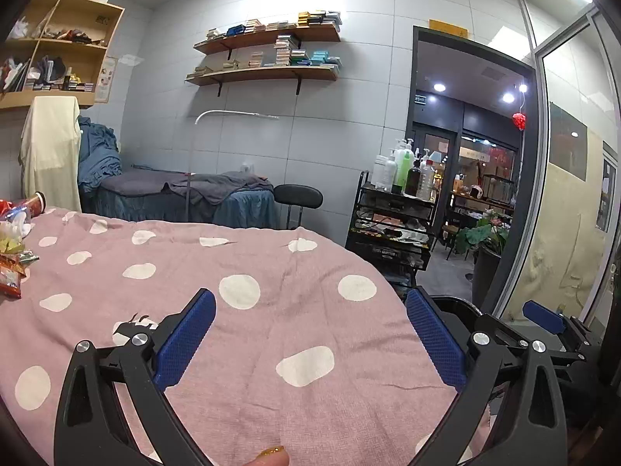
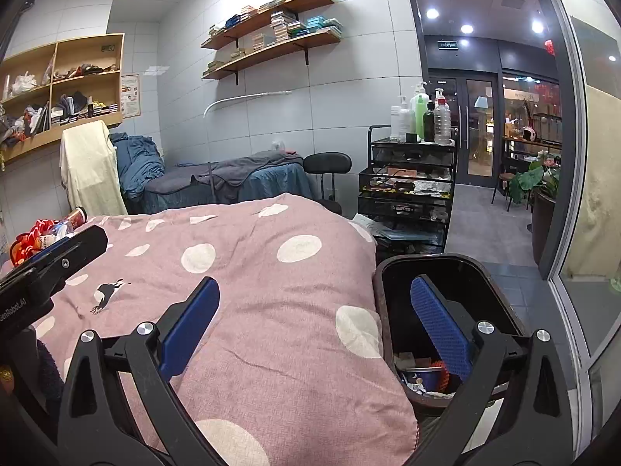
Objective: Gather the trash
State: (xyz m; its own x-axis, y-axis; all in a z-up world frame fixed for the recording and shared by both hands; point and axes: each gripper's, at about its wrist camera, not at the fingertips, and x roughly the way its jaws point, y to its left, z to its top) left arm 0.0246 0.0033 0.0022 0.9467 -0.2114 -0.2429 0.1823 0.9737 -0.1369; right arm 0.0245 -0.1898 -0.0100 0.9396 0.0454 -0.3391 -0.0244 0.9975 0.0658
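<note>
A pile of trash, snack wrappers and a red cup (image 1: 15,240), lies at the far left of a bed with a pink polka-dot cover (image 1: 233,272); it also shows in the right wrist view (image 2: 42,233). A dark trash bin (image 2: 392,272) stands at the bed's right side with some litter inside (image 2: 421,372). My left gripper (image 1: 310,334) is open and empty above the cover. My right gripper (image 2: 314,326) is open and empty, one finger over the cover, the other over the bin. It also shows in the left wrist view (image 1: 543,316).
A black trolley (image 2: 407,194) with bottles stands beyond the bin. A second bed (image 1: 186,194) and a black stool (image 1: 298,196) are behind. Wall shelves (image 1: 268,54) hold boxes. A glass door (image 2: 574,155) and a potted plant (image 2: 539,182) are at right.
</note>
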